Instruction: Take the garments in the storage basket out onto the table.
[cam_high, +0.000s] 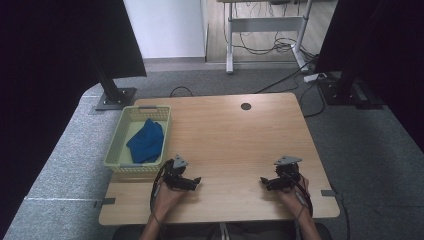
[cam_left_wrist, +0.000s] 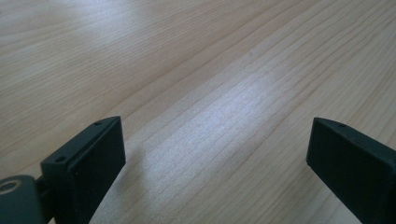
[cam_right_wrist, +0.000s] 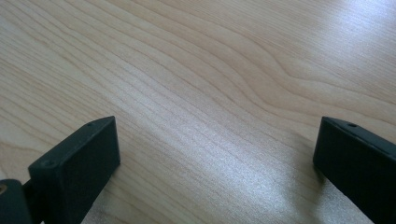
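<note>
A pale green basket (cam_high: 118, 145) stands at the table's left edge with a crumpled blue cloth (cam_high: 146, 141) inside it. My left gripper (cam_high: 194, 181) rests low on the wooden table (cam_high: 235, 135) just right of the basket's near corner, jaws pointing right. It is open, with bare wood between its fingers (cam_left_wrist: 88, 163). My right gripper (cam_high: 265, 182) lies near the table's front right, pointing left toward the other one. Its fingers (cam_right_wrist: 79, 163) also stand wide apart over bare wood.
A round dark cable hole (cam_high: 245, 106) sits near the table's far edge. Grey carpet surrounds the table. Black stands (cam_high: 114, 92) rise at the back left and back right, and cables (cam_high: 285, 47) trail under a far desk.
</note>
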